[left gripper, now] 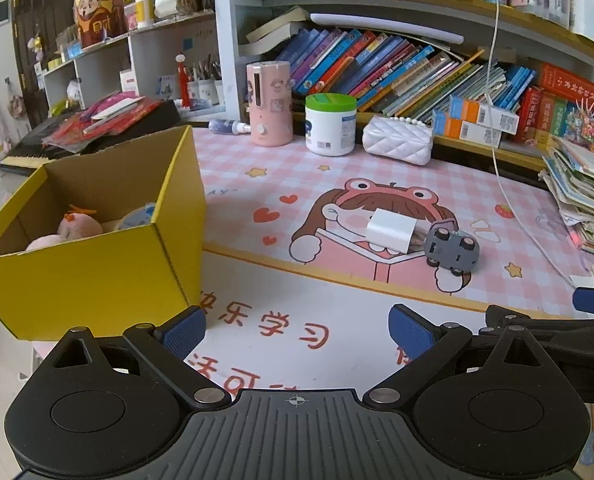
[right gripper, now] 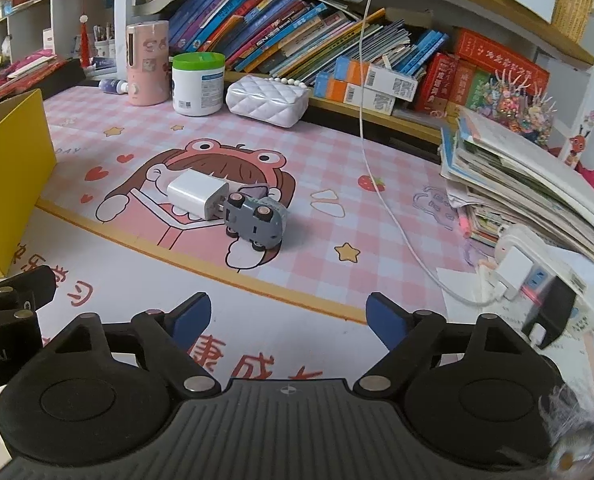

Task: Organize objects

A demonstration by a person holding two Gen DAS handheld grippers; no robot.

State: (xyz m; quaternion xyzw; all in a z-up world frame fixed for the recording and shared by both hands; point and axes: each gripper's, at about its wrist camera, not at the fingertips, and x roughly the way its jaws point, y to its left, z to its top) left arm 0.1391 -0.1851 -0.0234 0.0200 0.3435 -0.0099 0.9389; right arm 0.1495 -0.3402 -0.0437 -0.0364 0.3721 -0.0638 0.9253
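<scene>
Still risky: both grippers, left [left gripper: 297, 330] and right [right gripper: 289, 318], spread wide, empty.
Toy car [right gripper: 253, 220] on its side touches charger [right gripper: 197, 194]; a grab could nudge both away from box [left gripper: 97, 268].

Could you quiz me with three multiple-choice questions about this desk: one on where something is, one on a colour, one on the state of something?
1. Where does the white charger lie?
A. inside the yellow box
B. on the pink mat, right beside the toy car
C. on the bookshelf

2. What colour is the lid of the white tub?
A. green
B. red
C. black

3. How does the grey toy car lie?
A. upright on its wheels
B. tipped over, wheels showing
C. held in a gripper

Answers:
1 B: it rests on the pink mat, against the car.
2 A: the cap on top is bright green.
3 B: its underside and wheels face the camera, and both the left gripper and right gripper are empty.
</scene>
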